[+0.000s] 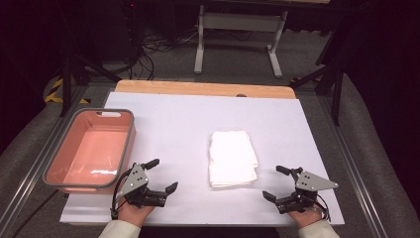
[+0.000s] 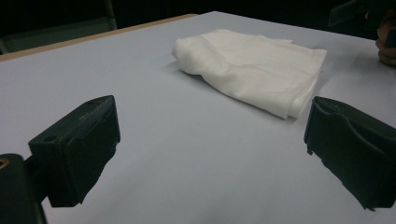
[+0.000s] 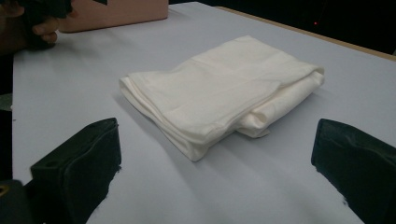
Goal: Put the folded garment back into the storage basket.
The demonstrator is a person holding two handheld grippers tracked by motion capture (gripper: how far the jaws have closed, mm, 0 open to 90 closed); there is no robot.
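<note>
From the high view, a folded white cloth [image 1: 232, 158] lies near the middle of the white table [image 1: 183, 124], with a pink bin [image 1: 89, 148] at the table's left edge and the left gripper [image 1: 164, 175] and right gripper [image 1: 273, 182] resting near the front edge on either side of the cloth, both with jaws spread and nothing between them. The left gripper view adds the cloth [image 2: 252, 70] ahead and to the right, apart from the wide black jaws, its rumpled fold toward the far side. The right gripper view shows the cloth's [image 3: 219, 93] layered edges close ahead of its parted jaws and the bin [image 3: 116, 14] behind; no writing can be read anywhere.
</note>
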